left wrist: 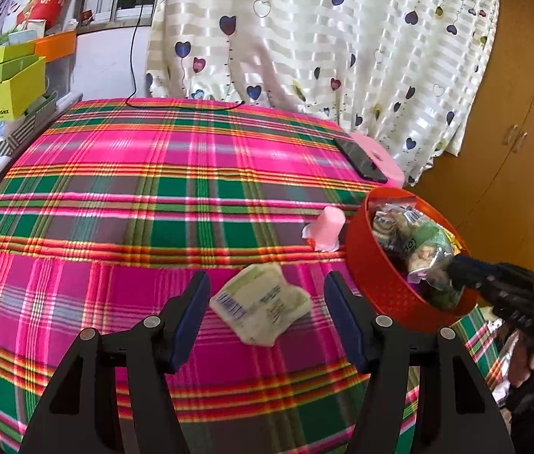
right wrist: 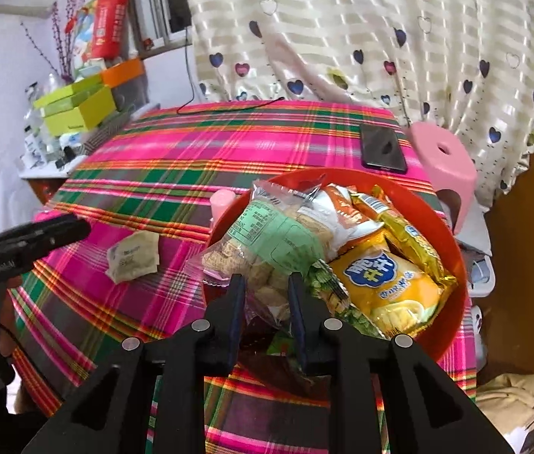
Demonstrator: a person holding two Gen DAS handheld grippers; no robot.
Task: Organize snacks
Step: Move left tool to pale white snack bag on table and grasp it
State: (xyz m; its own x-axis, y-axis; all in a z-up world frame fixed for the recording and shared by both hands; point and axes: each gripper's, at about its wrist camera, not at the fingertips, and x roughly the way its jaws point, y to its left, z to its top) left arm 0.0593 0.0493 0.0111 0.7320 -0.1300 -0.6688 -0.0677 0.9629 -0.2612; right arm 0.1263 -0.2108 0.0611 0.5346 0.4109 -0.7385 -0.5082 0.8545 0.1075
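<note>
While the right hand-held gripper sits narrowly parted over the clear biscuit bag in the round red plastic basket, the left hand-held gripper gapes empty around the pale crumpled snack packet, seemingly to collect it.

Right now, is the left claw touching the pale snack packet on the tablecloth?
Apart. The left wrist view shows the left claw open, tablecloth visible between each finger and the pale snack packet.

The left wrist camera looks down along its left gripper at the plaid tablecloth, close above it. The right wrist camera looks down along its right gripper, close over the red basket. Both views share the basket, phone and curtain.
</note>
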